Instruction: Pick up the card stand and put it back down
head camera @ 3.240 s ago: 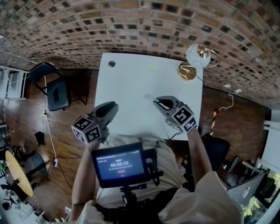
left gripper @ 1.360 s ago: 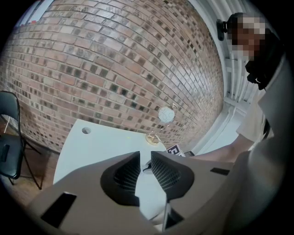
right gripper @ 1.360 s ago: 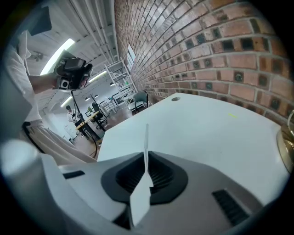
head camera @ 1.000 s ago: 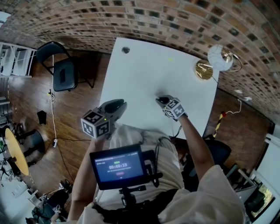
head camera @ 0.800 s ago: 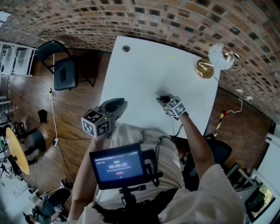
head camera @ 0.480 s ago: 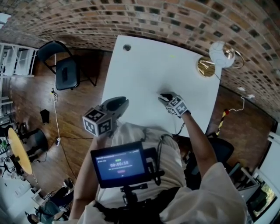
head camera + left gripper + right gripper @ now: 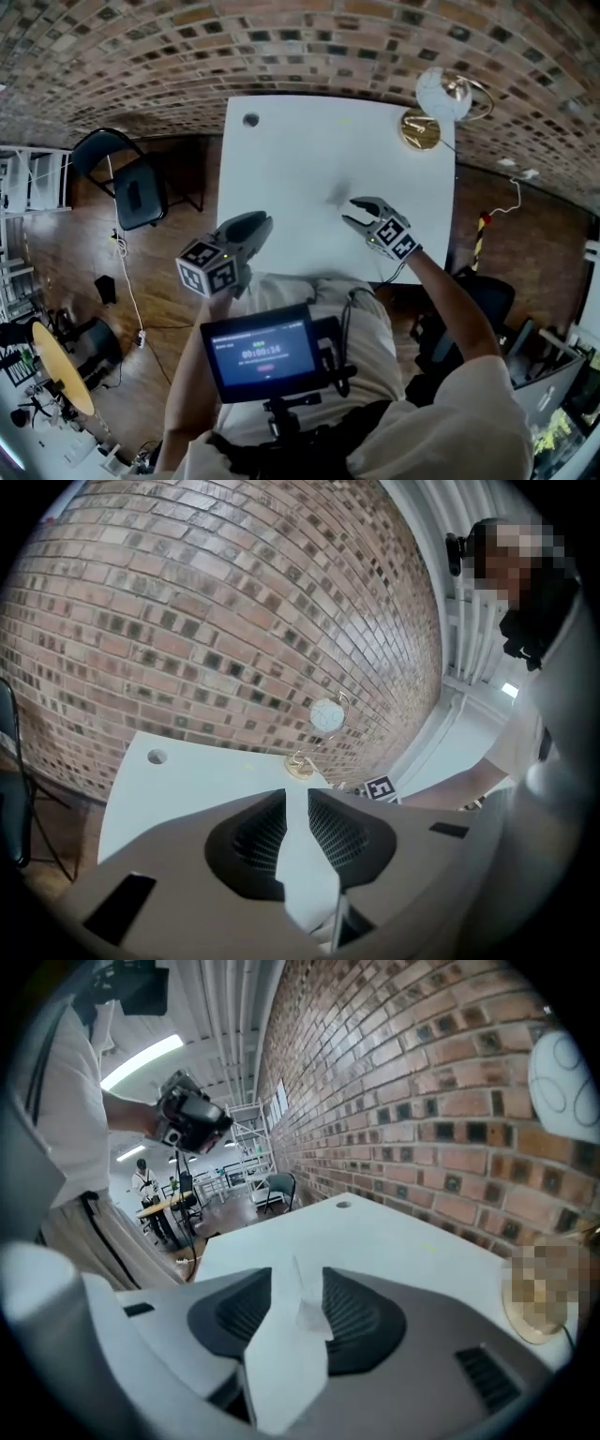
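The card stand (image 7: 338,195), a small clear plastic piece, stands on the white table (image 7: 281,159) near its middle. My right gripper (image 7: 350,211) hangs just on the near side of it and a little above, open; its jaws have just been opening and nothing is pressed between them. In the right gripper view the stand (image 7: 307,1312) shows on the table, in line with the gap of that gripper (image 7: 298,1274). My left gripper (image 7: 264,219) hovers over the table's near left edge. Its jaws (image 7: 297,791) are a narrow gap apart and hold nothing.
A gold-based wire ornament (image 7: 420,129) with a white ball (image 7: 437,92) stands at the table's far right corner. A round cable hole (image 7: 250,120) sits at the far left corner. A black chair (image 7: 131,192) stands left of the table. A brick wall lies behind.
The right gripper, earlier down at the table and shut on the stand, has opened and risen back from it. The stand stays on the table. The left gripper has barely moved.
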`<action>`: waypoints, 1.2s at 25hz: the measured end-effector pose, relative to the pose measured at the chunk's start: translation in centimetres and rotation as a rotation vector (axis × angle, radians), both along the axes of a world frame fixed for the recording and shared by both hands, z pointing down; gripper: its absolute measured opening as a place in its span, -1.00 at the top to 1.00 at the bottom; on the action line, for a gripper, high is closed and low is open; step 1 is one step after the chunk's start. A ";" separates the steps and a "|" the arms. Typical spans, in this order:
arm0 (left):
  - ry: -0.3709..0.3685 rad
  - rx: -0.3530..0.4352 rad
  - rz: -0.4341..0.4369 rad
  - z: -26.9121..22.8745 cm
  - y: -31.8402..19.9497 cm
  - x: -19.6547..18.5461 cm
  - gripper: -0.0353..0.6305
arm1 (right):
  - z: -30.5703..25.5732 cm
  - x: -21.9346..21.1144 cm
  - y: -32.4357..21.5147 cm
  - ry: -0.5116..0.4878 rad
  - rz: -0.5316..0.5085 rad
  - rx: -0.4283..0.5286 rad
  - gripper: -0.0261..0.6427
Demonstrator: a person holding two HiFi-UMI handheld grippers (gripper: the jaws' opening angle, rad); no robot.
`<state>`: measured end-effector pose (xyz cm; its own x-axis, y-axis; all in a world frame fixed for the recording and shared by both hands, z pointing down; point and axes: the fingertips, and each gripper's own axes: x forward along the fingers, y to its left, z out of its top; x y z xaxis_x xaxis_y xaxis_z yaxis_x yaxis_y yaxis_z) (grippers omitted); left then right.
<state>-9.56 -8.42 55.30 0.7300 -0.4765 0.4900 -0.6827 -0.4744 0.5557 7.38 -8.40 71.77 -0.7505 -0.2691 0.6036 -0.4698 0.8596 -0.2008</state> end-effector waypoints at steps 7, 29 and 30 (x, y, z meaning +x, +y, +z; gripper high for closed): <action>0.062 0.092 -0.026 -1.9 -0.2 -1.4 0.67 | -8.7 -0.7 0.7 -0.114 0.169 0.024 0.33; 0.134 0.278 -0.053 -7.2 8.9 -19.6 0.70 | -24.1 -9.4 8.1 -0.101 0.504 0.264 0.43; 0.144 0.274 -0.066 -6.9 9.3 -20.7 0.70 | -24.6 -9.5 8.5 -0.098 0.525 0.269 0.43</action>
